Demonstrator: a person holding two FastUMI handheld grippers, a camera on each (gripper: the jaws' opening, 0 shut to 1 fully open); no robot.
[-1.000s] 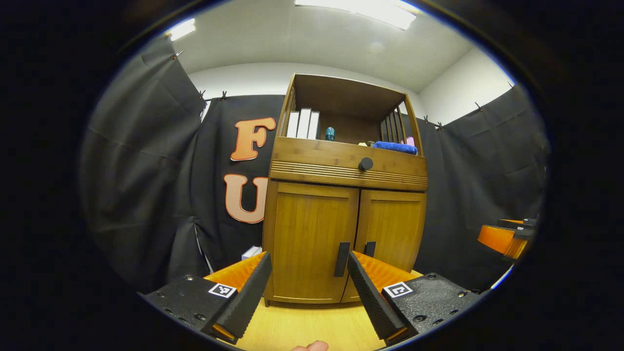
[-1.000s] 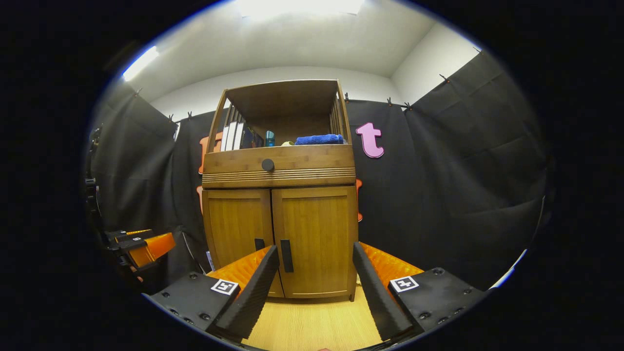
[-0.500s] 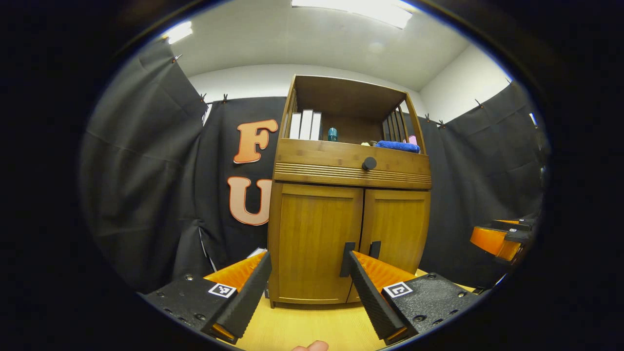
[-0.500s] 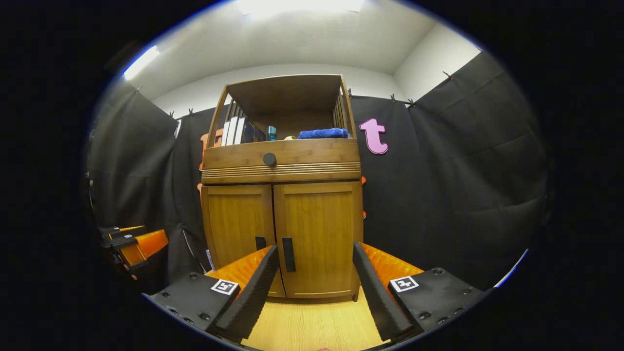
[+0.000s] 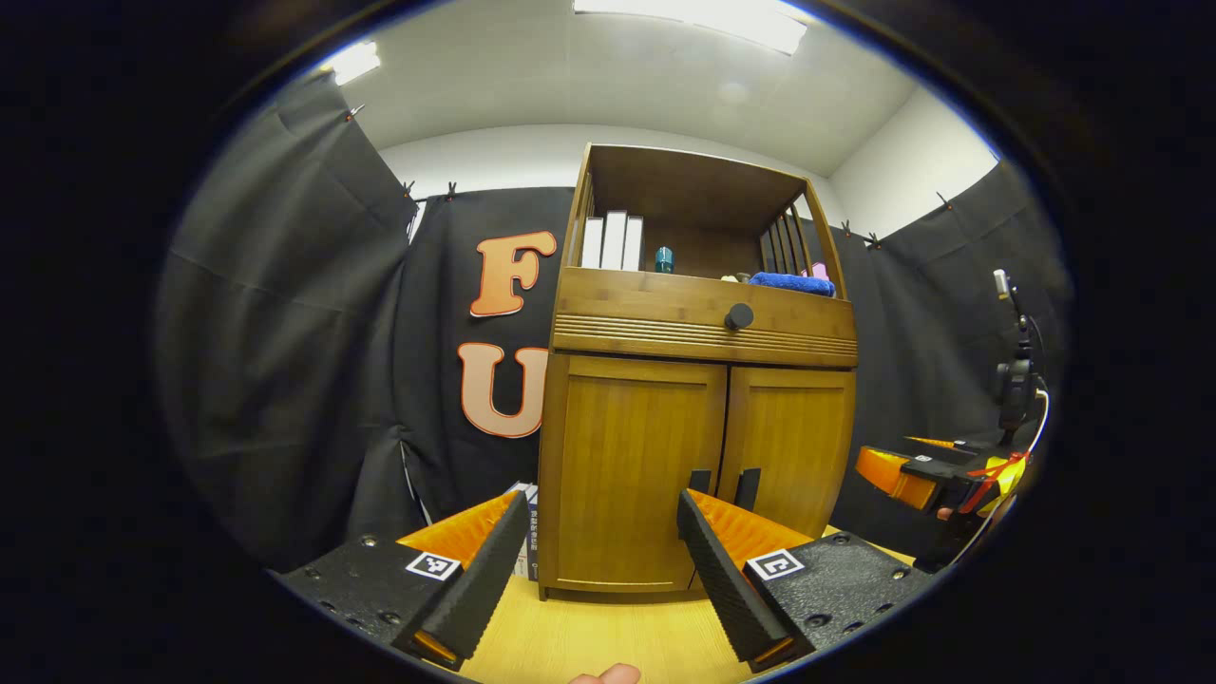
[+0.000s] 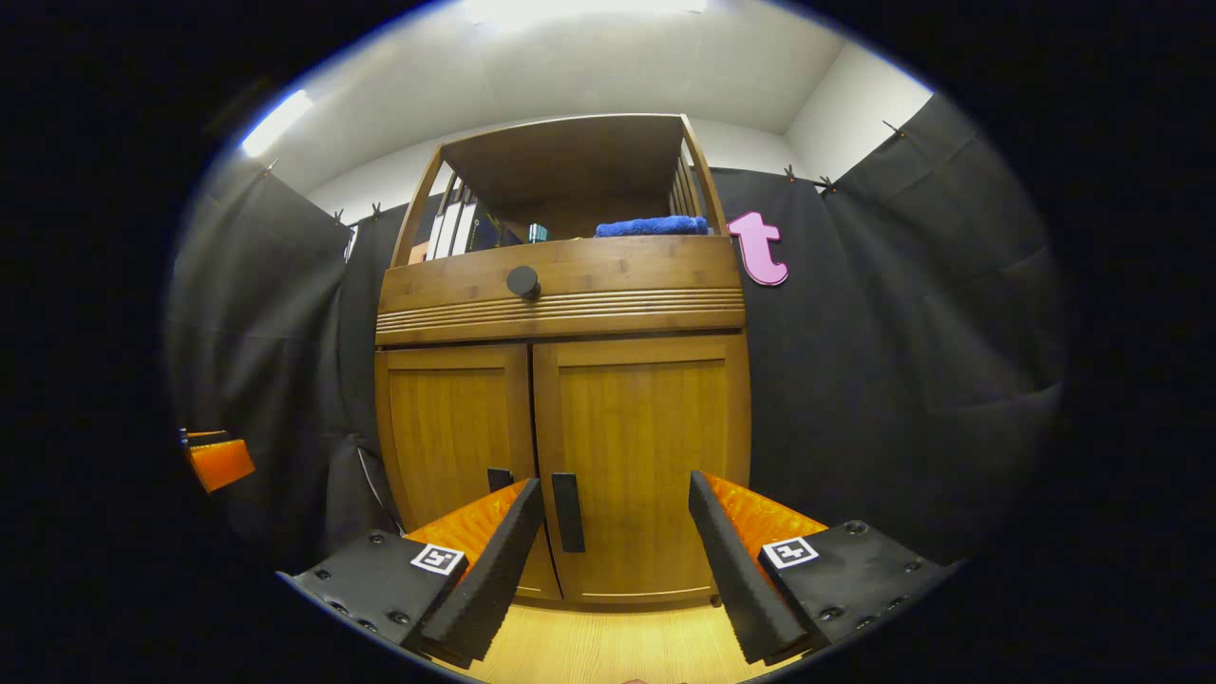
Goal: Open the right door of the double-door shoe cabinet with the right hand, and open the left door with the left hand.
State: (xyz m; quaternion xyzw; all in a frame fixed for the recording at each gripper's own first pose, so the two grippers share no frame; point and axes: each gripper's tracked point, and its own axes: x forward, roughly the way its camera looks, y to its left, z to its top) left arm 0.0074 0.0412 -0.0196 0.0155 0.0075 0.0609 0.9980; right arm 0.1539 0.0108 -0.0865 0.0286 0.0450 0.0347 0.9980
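Booth's shoe cabinet point(image 6: 560, 399) nearer now, right tongs point(image 6: 616, 560) agape.

I hold my left gripper point(image 5: 597, 560) with its jaws spread wide, gripping nothing. My right gripper point(image 6: 616, 560) is level beside it, jaws equally wide, also gripping nothing.
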